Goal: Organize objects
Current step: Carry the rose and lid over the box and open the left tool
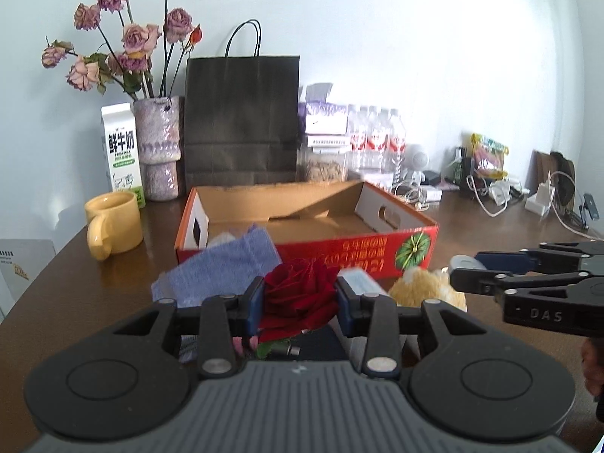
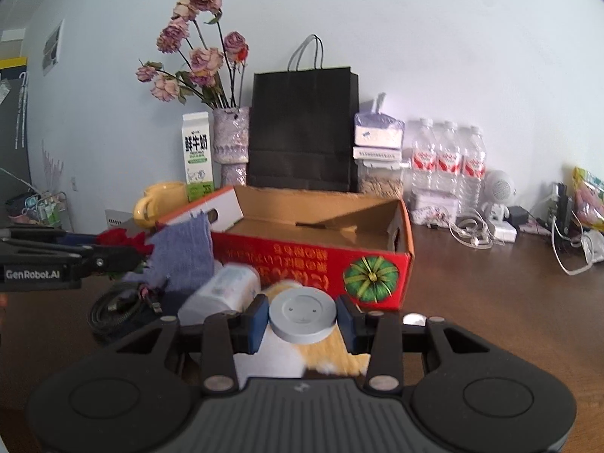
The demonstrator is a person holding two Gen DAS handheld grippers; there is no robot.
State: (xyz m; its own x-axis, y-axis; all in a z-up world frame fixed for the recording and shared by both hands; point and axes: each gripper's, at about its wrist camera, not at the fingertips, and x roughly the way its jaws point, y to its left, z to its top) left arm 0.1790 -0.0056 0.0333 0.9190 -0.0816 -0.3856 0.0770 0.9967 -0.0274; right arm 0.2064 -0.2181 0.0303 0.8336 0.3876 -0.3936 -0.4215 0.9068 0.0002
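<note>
Both held level in front of the red cardboard box on the table, the left gripper clamps a red rose before its left corner, the right gripper clamps a grey disc before its front wall.

The left hand-held gripper has its blue pads pressed against both sides of a red rose, held above the brown table. Just beyond the rose stands an open red cardboard box, with a blue cloth draped over its near left corner. A yellow mug sits left of the box. At the right edge the right hand-held gripper holds a small grey object above a tan plush toy.
</note>
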